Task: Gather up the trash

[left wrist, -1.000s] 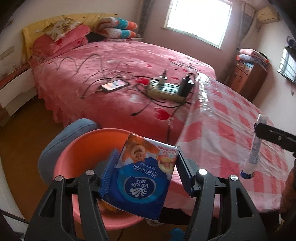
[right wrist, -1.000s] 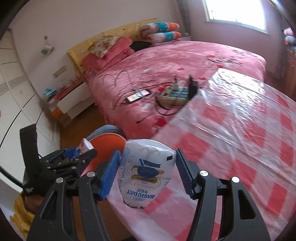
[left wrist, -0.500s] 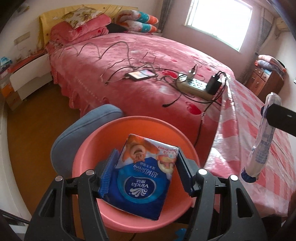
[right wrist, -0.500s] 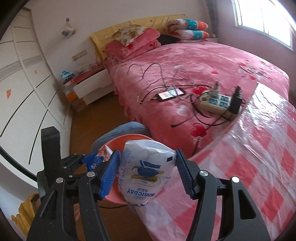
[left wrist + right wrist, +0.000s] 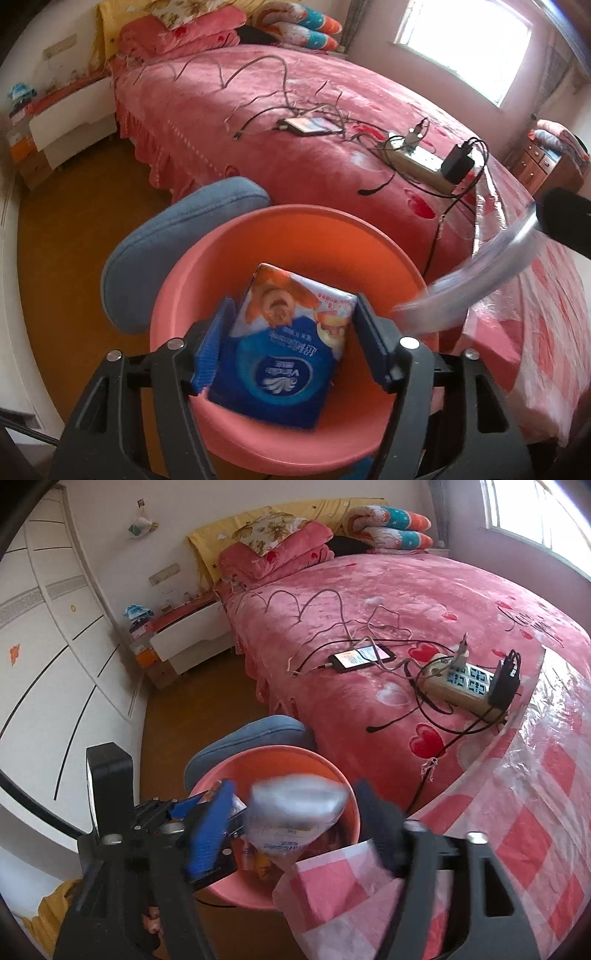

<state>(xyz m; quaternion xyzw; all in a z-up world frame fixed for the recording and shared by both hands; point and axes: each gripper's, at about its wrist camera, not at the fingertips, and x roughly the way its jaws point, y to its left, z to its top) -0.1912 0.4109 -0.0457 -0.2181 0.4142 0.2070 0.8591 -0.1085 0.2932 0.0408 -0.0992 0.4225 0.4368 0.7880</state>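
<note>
Pink bedding covers the wide bed [image 5: 388,602] behind everything, and beside it a table under a red-checked plastic cloth [image 5: 535,812] meets the bed's edge. An orange-pink basin [image 5: 295,243] sits low between the two, resting on a blue-grey padded seat [image 5: 177,236].

A blue Vinda tissue pack [image 5: 280,354] lies inside the basin, between the fingers of the left gripper [image 5: 291,343]. Its jaws have just been opening, and a gap shows on both sides of the pack, so the pads no longer press it. The pack's lower edge is blurred, and whether it rests flat on the basin floor is hard to tell.

A white MAGICDAY bag [image 5: 295,816] is smeared by motion at the basin's rim, in front of the right gripper [image 5: 299,827]. That gripper's jaws have also just been opening and stand wide, clear of the bag; its right finger is a dark blur. From the left wrist view the bag [image 5: 472,273] appears only as a pale streak slanting toward the basin. More wrappers lie in the basin beneath it, too indistinct to name.

On the bedspread lie a phone [image 5: 362,657] with its screen lit, a tangle of cables, and a power strip [image 5: 461,683] carrying a black charger [image 5: 506,683]. Folded quilts and pillows are stacked at the yellow headboard [image 5: 229,531]. White wardrobe doors [image 5: 44,627] line the left wall, a low nightstand [image 5: 188,635] stands by the bed, and the floor is brown wood. A bright window [image 5: 465,44] is cut off at the frame's edge.
</note>
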